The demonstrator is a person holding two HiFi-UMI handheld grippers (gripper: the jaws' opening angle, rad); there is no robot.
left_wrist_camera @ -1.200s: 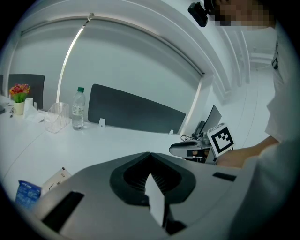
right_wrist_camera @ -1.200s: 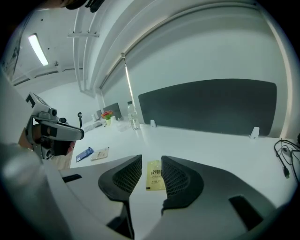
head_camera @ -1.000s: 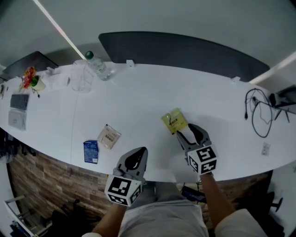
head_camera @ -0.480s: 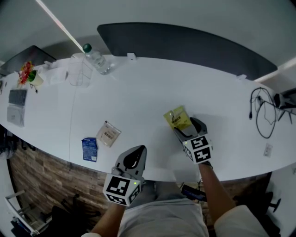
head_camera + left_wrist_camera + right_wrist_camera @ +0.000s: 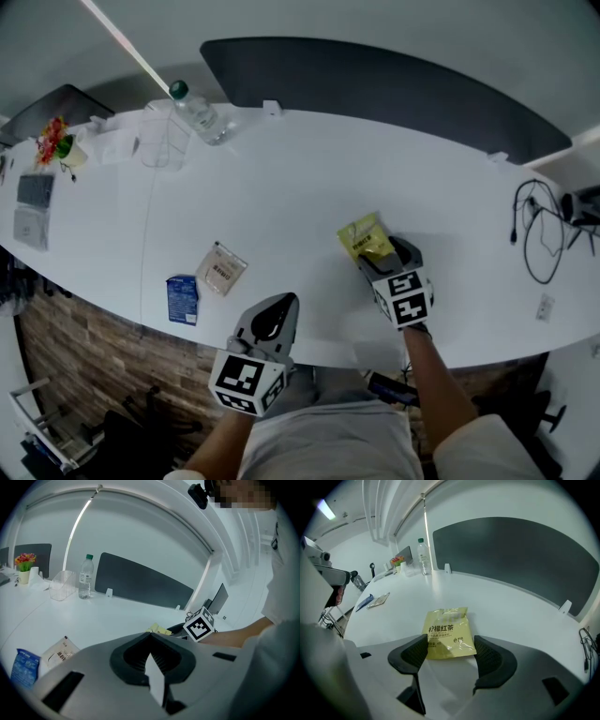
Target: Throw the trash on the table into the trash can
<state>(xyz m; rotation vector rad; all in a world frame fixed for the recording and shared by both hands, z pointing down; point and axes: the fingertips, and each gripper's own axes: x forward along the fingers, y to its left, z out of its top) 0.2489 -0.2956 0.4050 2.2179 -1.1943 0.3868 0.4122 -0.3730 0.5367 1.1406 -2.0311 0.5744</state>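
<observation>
Across the long white table (image 5: 309,178) the packets lie where they did a second ago; only the right gripper (image 5: 382,264) differs. It has come lower and nearer the table's middle, and its jaws have just been opening. They now stand wide apart, one on each side of the near end of the yellow tea packet (image 5: 447,633). The pads do not press on it. The left gripper (image 5: 275,322) hangs over the near edge as it did before. In the left gripper view its jaws (image 5: 150,637) are pressed together.

The yellow tea packet lies flat, right of the middle and closer to the near edge than the far one. Bare tabletop surrounds it on the far, left and right sides, so there is free room there. The beige sachet (image 5: 221,269) and the blue packet (image 5: 183,298) sit well to the left, by the near edge. The two lie just beside each other, and the blue one almost reaches the edge.

A dark curved panel (image 5: 375,84) runs behind the far edge. At the far left corner stand a clear container (image 5: 164,141) and a water bottle (image 5: 197,114). A small pot of flowers (image 5: 56,148) stands further toward the left end. Black cables (image 5: 539,234) trail over the right end. Brick-patterned cladding (image 5: 84,347) faces the table below the near edge.
</observation>
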